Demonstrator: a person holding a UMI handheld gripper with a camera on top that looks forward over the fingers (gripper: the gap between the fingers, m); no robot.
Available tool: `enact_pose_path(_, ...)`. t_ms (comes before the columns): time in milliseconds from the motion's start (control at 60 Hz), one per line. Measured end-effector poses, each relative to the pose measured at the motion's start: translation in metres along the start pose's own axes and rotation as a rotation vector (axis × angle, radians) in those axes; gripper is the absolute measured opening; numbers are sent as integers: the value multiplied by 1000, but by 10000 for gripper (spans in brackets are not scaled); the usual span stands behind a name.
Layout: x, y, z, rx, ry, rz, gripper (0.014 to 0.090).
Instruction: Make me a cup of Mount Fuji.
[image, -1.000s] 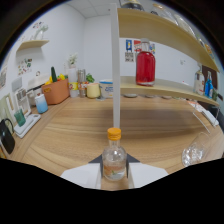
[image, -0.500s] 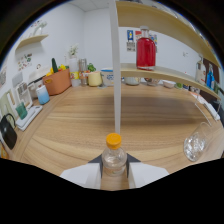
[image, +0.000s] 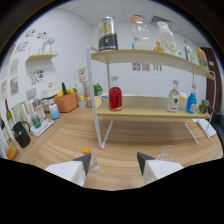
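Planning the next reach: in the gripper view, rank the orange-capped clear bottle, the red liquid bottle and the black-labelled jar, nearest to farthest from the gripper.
1. Orange-capped clear bottle, beside the gripper.
2. Red liquid bottle, lower shelf.
3. Black-labelled jar, top shelf.

No legible text — labels unreadable

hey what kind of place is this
Probably a drink-mixing station set up in an office-like room. A two-tier shelf on a wooden counter holds bottles, including a red one and a blue one, and an empty glass stands on the counter.
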Motion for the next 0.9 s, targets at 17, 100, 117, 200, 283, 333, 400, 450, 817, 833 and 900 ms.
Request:
enact_pose_path(17,9,0,-4,6,8,-7,860)
enact_pose_path(100,48,2,-22,12,53,-26,864)
enact_pose_path(117,56,4,-24,9,63,-25,862)
enact_pose_path(200,97,16,-35,-22,110,-16,860)
enact_pose_path(283,134,18,-44,-41,156,4,859)
enact_pose_path(333,154,10,-48,-27,179,12,856)
enact_pose_path(400,176,-10,-50,7,202,22,858)
enact_pose_path(450,190,-31,-48,43,212,25,858)
enact_pose_path(817,269,-141,26,194,230,17,775)
enact_pose_path(833,271,-142,31,192,228,17,760)
enact_pose_path(900,281,-138,47,157,236,9,665)
